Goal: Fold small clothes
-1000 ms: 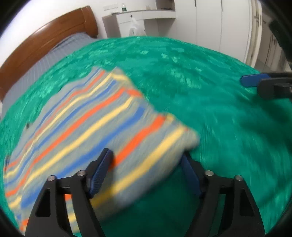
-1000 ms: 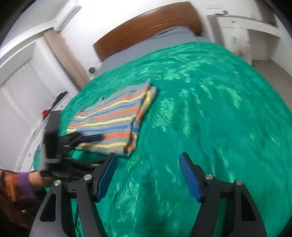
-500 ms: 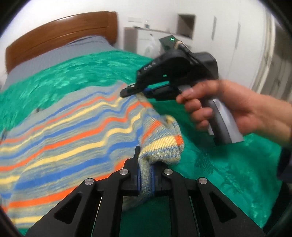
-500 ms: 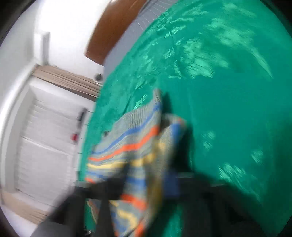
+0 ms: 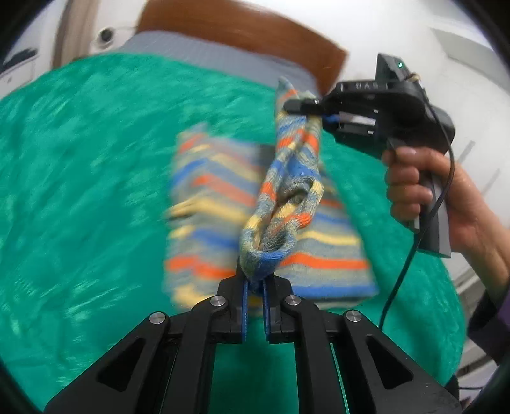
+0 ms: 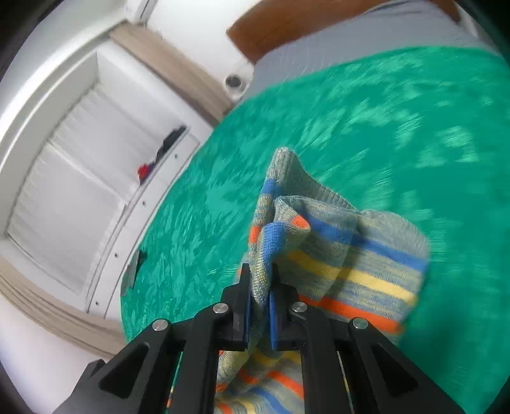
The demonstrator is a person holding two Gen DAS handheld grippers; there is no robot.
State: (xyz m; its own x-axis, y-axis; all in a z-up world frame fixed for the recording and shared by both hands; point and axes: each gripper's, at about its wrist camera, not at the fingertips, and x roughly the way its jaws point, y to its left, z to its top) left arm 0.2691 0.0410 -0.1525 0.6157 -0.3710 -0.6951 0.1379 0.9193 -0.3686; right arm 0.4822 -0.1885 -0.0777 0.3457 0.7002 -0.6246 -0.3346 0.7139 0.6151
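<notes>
Now, left claw (image 5: 254,294): I have it clamped on striped knit garment (image 5: 274,203) | right claw (image 6: 258,307): clamped on its other corner | garment edge lifted above green bedspread (image 5: 79,165).

Bright, even light; motion-blurred, perhaps defocused, fisheye-warped edges.

- Home bedroom.
- Bed w/ green blanket (image 6: 398,105) spread over it; grey sheet (image 5: 197,52) at the head end.
- Brown wooden headboard (image 5: 255,28) vs white wall.
- White built-in cupboards (image 6: 79,178) w/ beige trim beside bed; small dark + red items on a shelf there.
</notes>
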